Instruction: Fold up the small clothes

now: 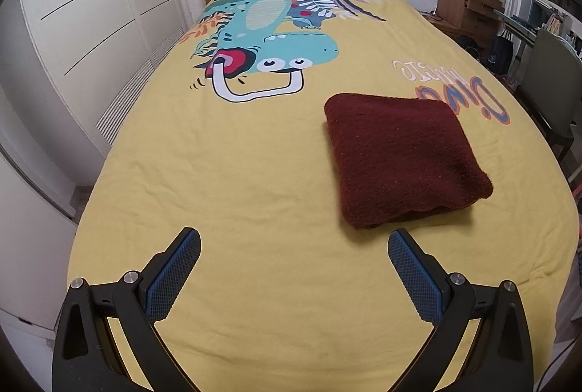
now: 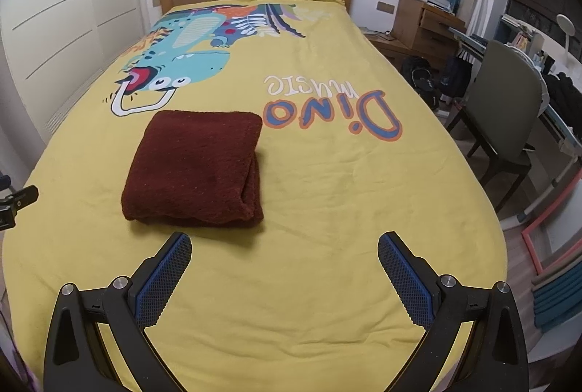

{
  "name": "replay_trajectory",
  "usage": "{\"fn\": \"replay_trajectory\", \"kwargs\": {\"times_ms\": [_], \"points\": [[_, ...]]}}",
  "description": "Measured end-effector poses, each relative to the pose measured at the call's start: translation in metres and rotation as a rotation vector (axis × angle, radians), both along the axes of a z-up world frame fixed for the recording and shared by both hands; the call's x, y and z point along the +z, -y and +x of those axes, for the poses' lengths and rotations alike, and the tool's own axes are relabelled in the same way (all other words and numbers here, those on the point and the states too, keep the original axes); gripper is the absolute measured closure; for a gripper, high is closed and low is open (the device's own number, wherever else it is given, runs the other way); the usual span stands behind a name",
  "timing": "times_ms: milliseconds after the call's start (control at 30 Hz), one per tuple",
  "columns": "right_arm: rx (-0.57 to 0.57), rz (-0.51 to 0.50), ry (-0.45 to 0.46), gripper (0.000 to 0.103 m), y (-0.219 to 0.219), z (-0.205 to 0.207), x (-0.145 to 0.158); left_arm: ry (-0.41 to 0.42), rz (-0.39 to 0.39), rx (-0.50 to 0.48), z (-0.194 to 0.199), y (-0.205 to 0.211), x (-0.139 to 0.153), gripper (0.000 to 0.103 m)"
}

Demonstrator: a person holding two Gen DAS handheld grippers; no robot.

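- The garment (image 2: 196, 166), a dark red fleecy piece, is lying on the bed (image 2: 327, 210) as a thick, nearly square bundle, just on the near side of the printed dinosaur (image 2: 174, 64).
- Its doubled layers are showing along the near edge and the right side; the far edge is looking closed. It is sitting a little turned against the bed's length. I cannot tell a clear long axis, because the fisheye is bending the shape.
- The left gripper (image 1: 294, 266) is hovering near the bundle's near edge, jaws spread wide and holding nothing.
- The right gripper (image 2: 284, 264) is doing the same, released and empty, also on the near side of the bundle.
- I am judging that the folding is finished or nearly so. The next move is probably calling only for a light press or squaring of the loose edges.
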State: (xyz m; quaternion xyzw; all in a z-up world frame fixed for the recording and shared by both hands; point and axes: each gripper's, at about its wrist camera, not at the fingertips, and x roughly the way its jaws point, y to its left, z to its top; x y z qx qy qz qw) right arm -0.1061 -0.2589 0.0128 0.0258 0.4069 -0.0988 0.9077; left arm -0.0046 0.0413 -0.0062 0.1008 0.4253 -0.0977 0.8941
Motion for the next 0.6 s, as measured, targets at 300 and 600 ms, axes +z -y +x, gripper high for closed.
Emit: {"fn": "replay_trajectory", "kwargs": {"times_ms": [300, 600], "points": [[-0.005, -0.003, -0.007, 0.001, 0.0005, -0.0012, 0.0005, 0.002, 0.003, 0.01, -0.0051, -0.0022, 0.0014, 0.001], [0.002, 0.004, -0.018, 0.001, 0.0032, -0.0005, -0.0027, 0.005, 0.018, -0.001, -0.0081, 0.0027, 0.0017, 0.001]]}}
